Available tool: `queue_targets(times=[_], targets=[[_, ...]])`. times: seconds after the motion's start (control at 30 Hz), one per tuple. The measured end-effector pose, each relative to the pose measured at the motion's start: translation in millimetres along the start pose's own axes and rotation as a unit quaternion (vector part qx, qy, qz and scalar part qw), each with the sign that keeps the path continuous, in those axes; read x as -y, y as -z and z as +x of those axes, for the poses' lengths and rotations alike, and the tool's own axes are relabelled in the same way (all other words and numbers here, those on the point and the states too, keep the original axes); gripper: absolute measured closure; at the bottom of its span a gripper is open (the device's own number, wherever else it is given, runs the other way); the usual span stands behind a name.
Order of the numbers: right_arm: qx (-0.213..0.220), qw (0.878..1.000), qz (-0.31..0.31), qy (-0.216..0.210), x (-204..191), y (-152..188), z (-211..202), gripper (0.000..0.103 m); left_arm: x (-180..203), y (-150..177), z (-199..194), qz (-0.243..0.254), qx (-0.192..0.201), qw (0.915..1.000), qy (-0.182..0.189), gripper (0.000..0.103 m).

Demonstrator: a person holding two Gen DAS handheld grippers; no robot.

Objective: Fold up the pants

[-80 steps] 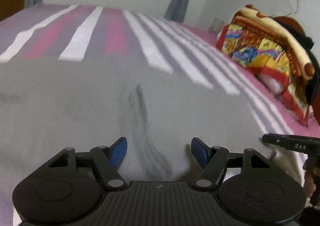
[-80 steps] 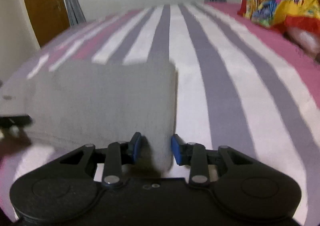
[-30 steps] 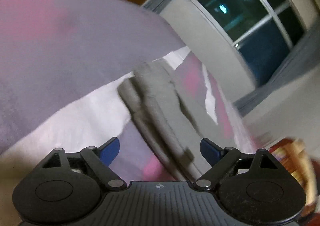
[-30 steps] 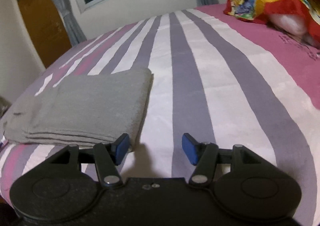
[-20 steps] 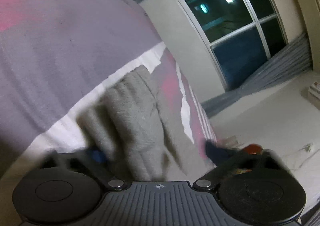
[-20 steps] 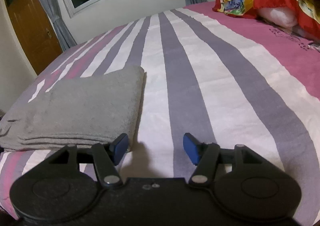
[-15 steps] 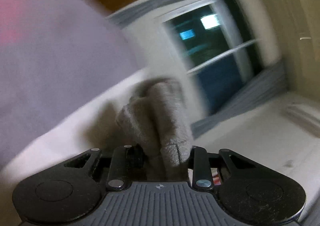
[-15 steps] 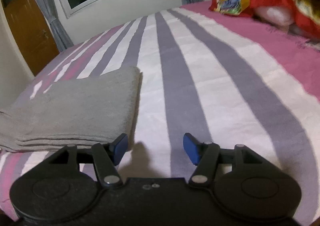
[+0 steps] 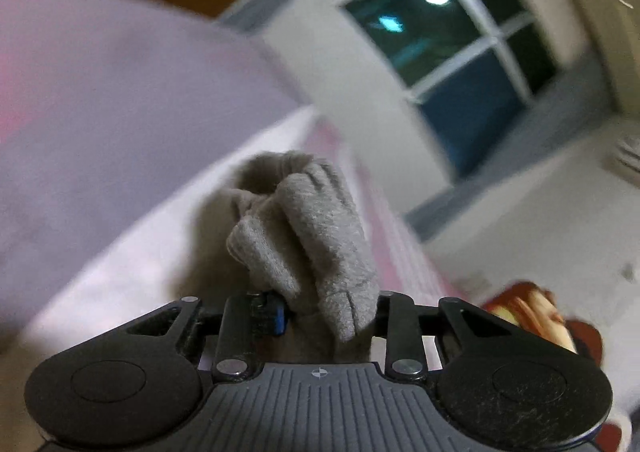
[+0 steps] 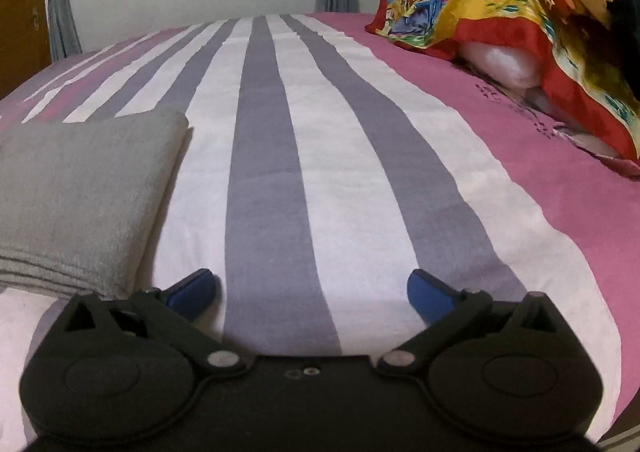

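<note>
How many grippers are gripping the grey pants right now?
1. The left gripper is shut on the folded grey pants; the right gripper is open over the striped bedsheet, beside them.

The grey pants (image 10: 80,192) lie folded in a thick, flat stack on the striped bed, layered edges facing near. One bunched end (image 9: 316,236) is pinched upright, folds crowded together.
</note>
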State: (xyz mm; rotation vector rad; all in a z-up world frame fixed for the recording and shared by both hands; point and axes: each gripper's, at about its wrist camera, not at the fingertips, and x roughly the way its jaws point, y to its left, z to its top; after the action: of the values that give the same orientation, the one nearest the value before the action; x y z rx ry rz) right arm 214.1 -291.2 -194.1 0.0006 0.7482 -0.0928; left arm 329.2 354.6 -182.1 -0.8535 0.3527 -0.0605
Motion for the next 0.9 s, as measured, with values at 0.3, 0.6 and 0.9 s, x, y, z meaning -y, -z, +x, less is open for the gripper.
queue_targets(times=[0.3,0.6,0.9], targets=[[0.009,1.0,0.01,-0.01,6,0,-3,0.001,201,47,65,0.163,-0.044,0.9812,0.094,0.074],[0.021,0.999,0.017,-0.041,22,5,-14,0.001,293,222,104,0.359,-0.208,0.9074,0.066,0.071],[0.027,0.997,0.048,-0.049,30,4,-13,0.001,328,265,93,0.418,-0.258,0.8656,0.095,0.002]])
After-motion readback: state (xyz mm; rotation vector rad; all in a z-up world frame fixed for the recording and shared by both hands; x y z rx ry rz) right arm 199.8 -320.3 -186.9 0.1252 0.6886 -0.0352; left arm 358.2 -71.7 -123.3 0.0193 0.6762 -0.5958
